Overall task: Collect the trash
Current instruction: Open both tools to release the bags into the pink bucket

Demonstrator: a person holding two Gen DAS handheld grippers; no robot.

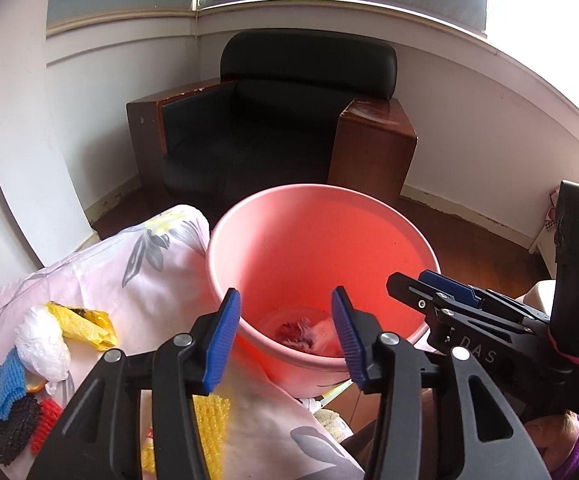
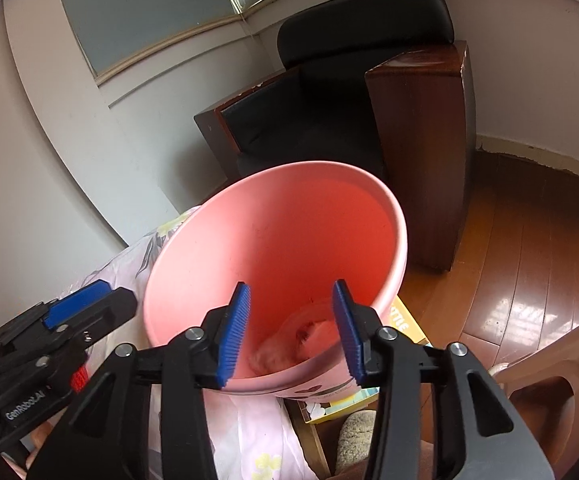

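Jaws apart above pink bucket (image 1: 321,240)

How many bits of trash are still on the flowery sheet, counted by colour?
Yellow: 2, the crumpled wrapper and the bubbly piece
White: 1, the bag
Blue: 1, the foam net
Black: 1, the net
Red: 1, the net
Total: 6

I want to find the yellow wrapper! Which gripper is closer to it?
Left. The left gripper hangs just right of the yellow wrapper on the bedsheet; the right gripper is farther right, beyond the pink bucket.
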